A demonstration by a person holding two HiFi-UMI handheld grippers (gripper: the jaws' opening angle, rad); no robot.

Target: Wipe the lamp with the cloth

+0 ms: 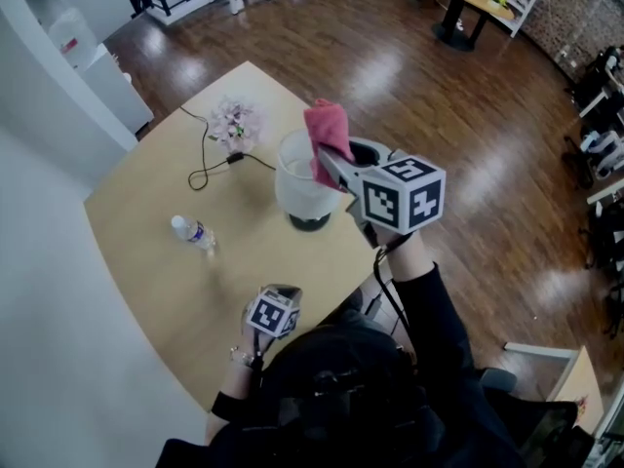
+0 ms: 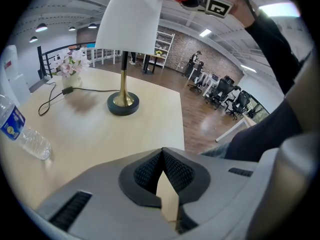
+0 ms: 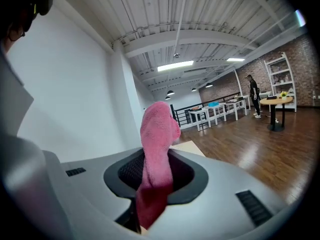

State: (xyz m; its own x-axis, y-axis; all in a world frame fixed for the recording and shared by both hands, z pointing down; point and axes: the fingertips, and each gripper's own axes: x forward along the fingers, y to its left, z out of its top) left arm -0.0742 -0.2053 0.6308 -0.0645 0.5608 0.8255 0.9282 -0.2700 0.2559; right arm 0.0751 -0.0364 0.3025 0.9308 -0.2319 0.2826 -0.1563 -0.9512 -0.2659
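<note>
The lamp (image 1: 304, 178) has a white shade (image 2: 131, 20), a brass stem and a dark round base (image 2: 123, 104), and stands on the pale wooden table (image 1: 166, 271). My right gripper (image 1: 331, 164) is shut on a pink cloth (image 1: 328, 131) and hovers at the shade's right upper rim; in the right gripper view the cloth (image 3: 156, 159) sticks up between the pads. My left gripper (image 1: 286, 293) is shut and empty, low over the table's near edge, well short of the lamp base. In the left gripper view its pads meet (image 2: 163, 156).
A plastic water bottle (image 1: 194, 232) lies on the table left of the lamp. A small pot of pink flowers (image 1: 234, 125) stands at the far side, with a black cord (image 1: 207, 164) running past it to the lamp. Dark wood floor surrounds the table's right edge.
</note>
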